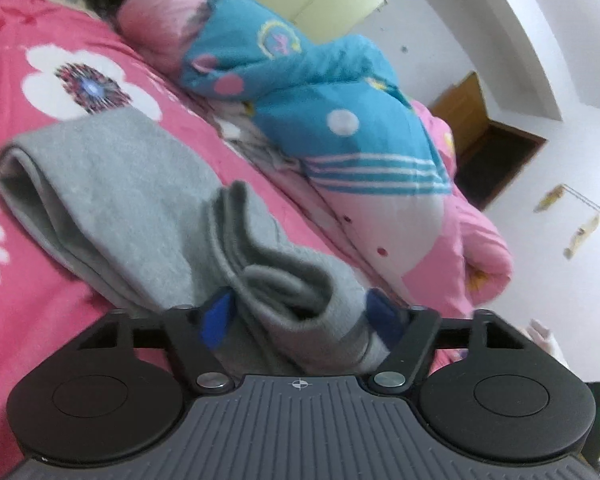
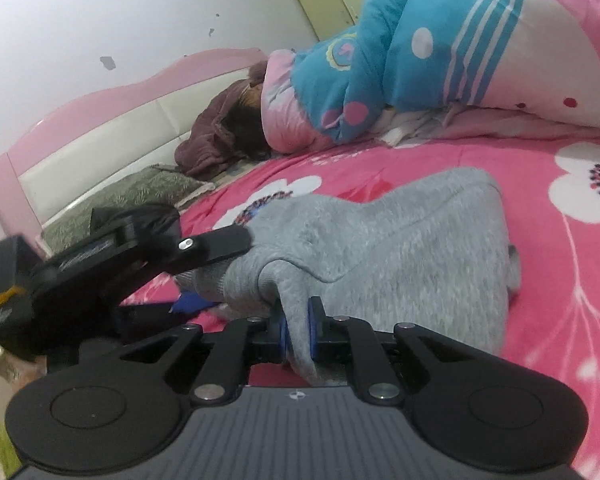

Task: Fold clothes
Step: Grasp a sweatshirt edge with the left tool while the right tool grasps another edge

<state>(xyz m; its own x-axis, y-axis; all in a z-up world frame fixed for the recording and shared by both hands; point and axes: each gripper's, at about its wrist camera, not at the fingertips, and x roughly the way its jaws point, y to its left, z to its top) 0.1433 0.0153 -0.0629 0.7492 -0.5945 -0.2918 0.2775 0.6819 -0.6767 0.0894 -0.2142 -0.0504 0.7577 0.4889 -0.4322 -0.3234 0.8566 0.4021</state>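
Both grippers grasp the grey sweatshirt (image 2: pixel 400 248) on the bed (image 2: pixel 540 264): right gripper (image 2: pixel 298 334) fingers pinch an edge, left gripper (image 1: pixel 300 316) fingers hold a bunched part; next, carry the fold over.

Garment (image 2: pixel 400 248): lies on the bed (image 2: pixel 540 280), folded over itself.
Quilt (image 2: pixel 440 52): heaped on the bed behind the garment, toward 1 o'clock in the right wrist view.
Headboard (image 2: pixel 100 128): at 10 o'clock, behind the pillow (image 2: pixel 140 192).
Right gripper (image 2: pixel 298 330): at 6 o'clock, on the garment's near edge.
Left gripper (image 1: pixel 300 316): around a bunched end of the garment.
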